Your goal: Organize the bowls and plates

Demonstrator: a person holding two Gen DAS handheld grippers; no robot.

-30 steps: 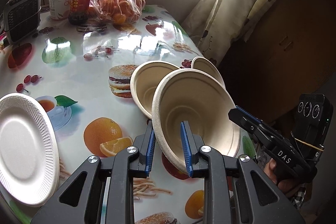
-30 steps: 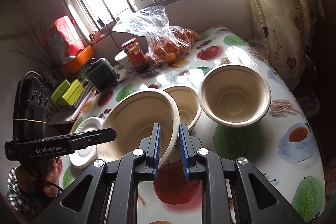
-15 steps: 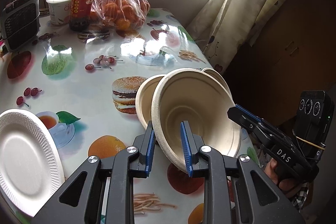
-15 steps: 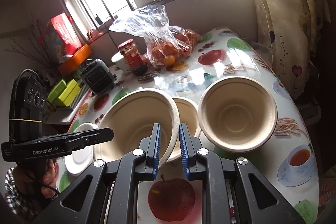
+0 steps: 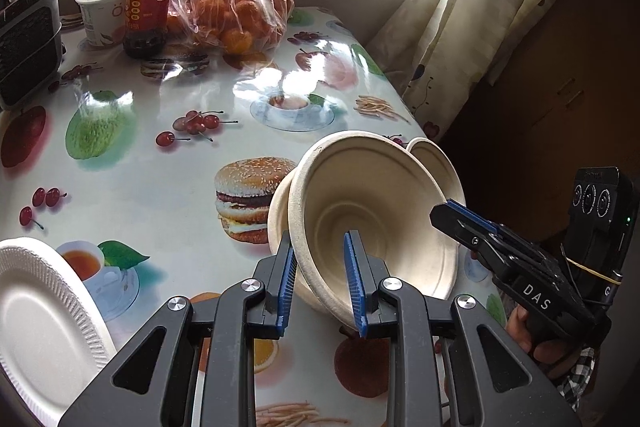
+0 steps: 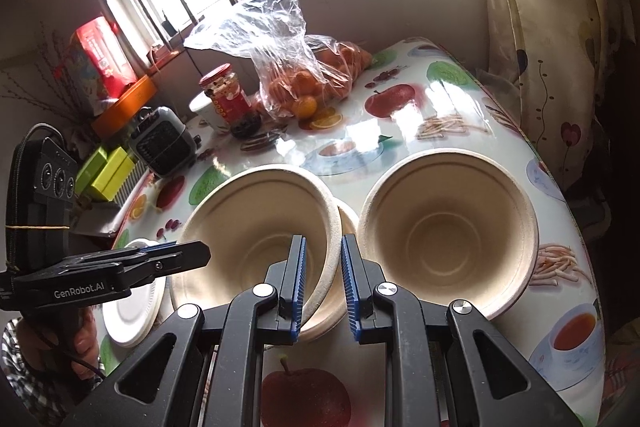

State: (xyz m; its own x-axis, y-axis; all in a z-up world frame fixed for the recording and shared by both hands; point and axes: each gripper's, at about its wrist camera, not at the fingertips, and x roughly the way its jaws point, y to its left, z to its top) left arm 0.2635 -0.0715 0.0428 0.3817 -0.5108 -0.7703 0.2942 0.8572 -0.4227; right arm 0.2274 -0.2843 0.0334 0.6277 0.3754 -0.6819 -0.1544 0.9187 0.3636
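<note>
Two tools (image 6: 322, 283) (image 5: 322, 287) visible; white plate (image 5: 36, 327) clearer leftward.

The held bowl (image 5: 376, 227), pinched by its rim in both the left gripper (image 5: 320, 283) and the right gripper (image 6: 322, 283), now sits lower and farther right than a second ago, closing over the middle bowl (image 5: 280, 215). That middle bowl showed a wide open mouth before; now only a thin crescent of its rim peeks out at the held bowl's left edge. In the right wrist view the gap to the right bowl (image 6: 448, 235) is narrower.
</note>
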